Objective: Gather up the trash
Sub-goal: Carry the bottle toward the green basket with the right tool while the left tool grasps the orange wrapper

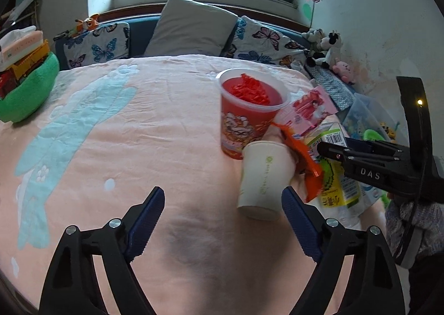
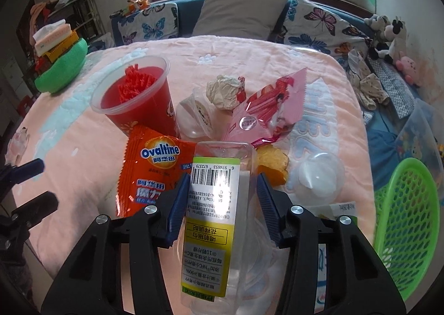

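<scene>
A pile of trash lies on the pink blanket (image 1: 155, 131). My right gripper (image 2: 222, 179) is shut on a clear plastic bottle (image 2: 211, 220) with a yellow-green label, its blue pads against both sides. Beyond the bottle lie an orange Ovaltine wrapper (image 2: 149, 170), a pink wrapper (image 2: 266, 112), crumpled paper (image 2: 224, 90) and a red plastic cup (image 2: 136, 98) with red shreds inside. My left gripper (image 1: 222, 218) is open over bare blanket. A white paper cup (image 1: 263, 176) lies tilted just beyond its right fingertip (image 1: 290, 198), outside the jaws.
A green mesh basket (image 2: 408, 218) sits at the bed's right edge. A clear dome lid (image 2: 319, 176) and a clear tub (image 2: 194, 118) lie in the pile. Pillows (image 1: 191, 26) line the headboard. A green bowl of toys (image 1: 25, 90) stands far left.
</scene>
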A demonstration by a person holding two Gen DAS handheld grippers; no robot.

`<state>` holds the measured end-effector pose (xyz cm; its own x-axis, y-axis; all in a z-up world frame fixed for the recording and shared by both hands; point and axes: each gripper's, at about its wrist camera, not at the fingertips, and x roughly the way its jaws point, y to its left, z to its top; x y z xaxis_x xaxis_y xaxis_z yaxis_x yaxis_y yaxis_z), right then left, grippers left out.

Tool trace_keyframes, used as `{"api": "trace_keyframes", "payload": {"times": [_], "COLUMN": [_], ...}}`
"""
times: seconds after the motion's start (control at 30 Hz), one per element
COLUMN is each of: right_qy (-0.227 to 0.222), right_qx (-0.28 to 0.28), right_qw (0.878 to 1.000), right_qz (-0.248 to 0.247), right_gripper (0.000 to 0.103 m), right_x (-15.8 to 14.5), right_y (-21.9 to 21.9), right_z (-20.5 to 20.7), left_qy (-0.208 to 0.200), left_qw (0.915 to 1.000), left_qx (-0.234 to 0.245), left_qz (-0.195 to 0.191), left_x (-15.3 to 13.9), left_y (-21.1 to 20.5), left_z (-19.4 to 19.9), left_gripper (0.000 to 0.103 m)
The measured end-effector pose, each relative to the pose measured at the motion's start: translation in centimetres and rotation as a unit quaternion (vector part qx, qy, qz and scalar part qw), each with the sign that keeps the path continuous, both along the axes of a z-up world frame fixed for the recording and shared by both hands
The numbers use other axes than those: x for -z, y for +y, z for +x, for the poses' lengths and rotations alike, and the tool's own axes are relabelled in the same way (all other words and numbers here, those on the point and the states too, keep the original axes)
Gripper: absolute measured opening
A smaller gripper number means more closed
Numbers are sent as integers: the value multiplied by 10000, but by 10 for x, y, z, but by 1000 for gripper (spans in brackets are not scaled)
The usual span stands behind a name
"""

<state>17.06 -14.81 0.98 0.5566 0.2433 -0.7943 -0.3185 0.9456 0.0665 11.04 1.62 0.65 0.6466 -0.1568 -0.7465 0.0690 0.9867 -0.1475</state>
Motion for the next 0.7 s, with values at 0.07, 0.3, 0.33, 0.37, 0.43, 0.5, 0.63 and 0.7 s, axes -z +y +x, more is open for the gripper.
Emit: {"api": "trace_keyframes", "payload": {"times": [0.07,0.3,0.33,0.37,0.43,0.5,0.63,0.7], "right_qy": [-107,-448,-480,-516,-561,-590,-643,-672], "right_qx": [26,162,171,178,195,214,239,261], "right_qw": [9999,9982,9980,9977,9972,9968,9961,9957], "right_qz": [93,361,385,410,460,500,555,583], "right_gripper": [50,49,49,49,48,48,48,48], "right_x": [-9,-34,-36,-38,-41,-44,-45,-46], "right_y": [-8,-35,-37,-41,-46,-52,-60,-62], "right_z": [-11,-54,-58,-65,-76,-85,-98,-103], "left_qy": [-52,-51,-15,44,117,157,238,270], "left_qw": [9999,9980,9977,9973,9963,9958,9942,9936], "left_qx": [140,570,603,636,707,729,838,884], "left_qz": [-50,-260,-311,-376,-482,-526,-633,-649], "left_x": [-3,-4,-2,0,2,5,10,11], "left_y": [-9,-38,-42,-45,-52,-57,-68,-72], "left_z": [2,17,20,24,29,35,44,49], "left_gripper": [80,75,74,74,71,71,66,63]}}
